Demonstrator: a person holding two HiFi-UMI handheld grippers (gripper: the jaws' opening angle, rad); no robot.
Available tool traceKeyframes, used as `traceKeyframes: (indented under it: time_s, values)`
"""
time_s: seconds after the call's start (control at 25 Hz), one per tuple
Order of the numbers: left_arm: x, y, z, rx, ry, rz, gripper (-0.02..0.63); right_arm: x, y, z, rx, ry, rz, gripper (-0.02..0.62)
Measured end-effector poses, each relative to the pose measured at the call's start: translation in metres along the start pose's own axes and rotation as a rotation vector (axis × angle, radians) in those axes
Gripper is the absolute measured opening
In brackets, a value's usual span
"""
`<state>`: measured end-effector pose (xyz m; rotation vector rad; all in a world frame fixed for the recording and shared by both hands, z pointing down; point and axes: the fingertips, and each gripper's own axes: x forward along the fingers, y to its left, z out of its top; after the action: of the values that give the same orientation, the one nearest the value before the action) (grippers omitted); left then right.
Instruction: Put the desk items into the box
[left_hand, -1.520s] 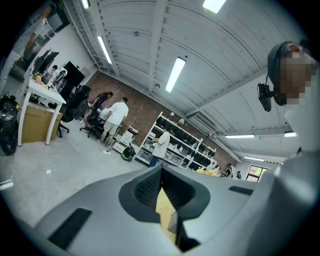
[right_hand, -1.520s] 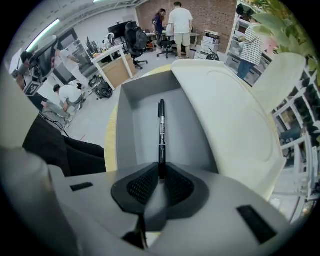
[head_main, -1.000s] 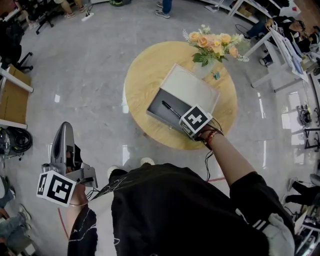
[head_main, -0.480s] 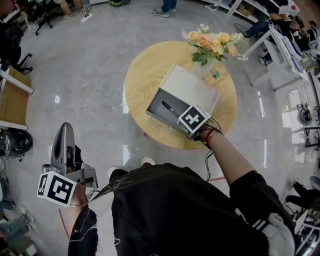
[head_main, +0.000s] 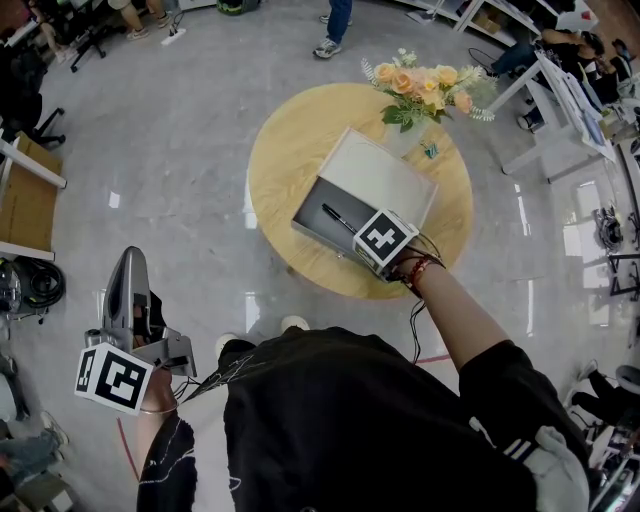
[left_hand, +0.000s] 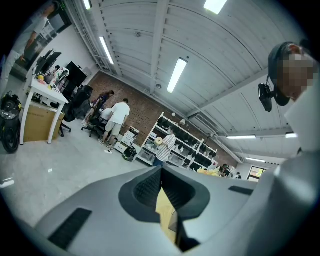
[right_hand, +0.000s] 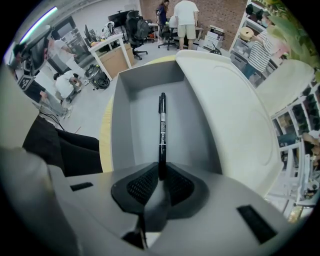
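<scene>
An open grey box with its white lid tipped back sits on a round wooden table. My right gripper reaches over the box's near end, shut on a black pen that points across the box floor. In the right gripper view the pen runs straight out from the gripper above the grey box interior. My left gripper hangs low at the left over the floor, far from the table, its jaws together and empty; in its own view the left gripper points across the room.
A bunch of orange and cream flowers stands at the table's far edge, with a small teal item beside it. Desks, chairs and people ring the grey floor. A person's foot is beyond the table.
My right gripper has shifted slightly left and farther over the box with the pen. The left gripper has stayed put. A passer-by's foot has stepped closer beyond the table.
</scene>
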<state>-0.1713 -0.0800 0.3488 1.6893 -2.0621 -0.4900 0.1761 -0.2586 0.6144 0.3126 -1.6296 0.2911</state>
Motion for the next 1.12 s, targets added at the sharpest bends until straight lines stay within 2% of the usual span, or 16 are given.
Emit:
traceKeyframes:
  time_s: [0.52,0.68,0.92,1.12]
  values:
    - [-0.014,-0.001,-0.008,-0.011,0.001,0.031,0.011,-0.009,0.005,-0.003,-0.004,-0.002,0.002,0.066]
    - [-0.014,-0.001,-0.01,-0.018,-0.008,0.032,0.011,-0.017,0.002,0.002,0.021,-0.052,0.004,0.066]
    - [-0.002,-0.019,-0.008,0.007,0.015,-0.052,0.011,-0.049,0.001,0.01,0.134,-0.19,-0.034,0.057]
    - [0.017,-0.031,-0.004,0.013,0.052,-0.15,0.011,-0.081,0.009,0.019,0.337,-0.369,-0.04,0.026]
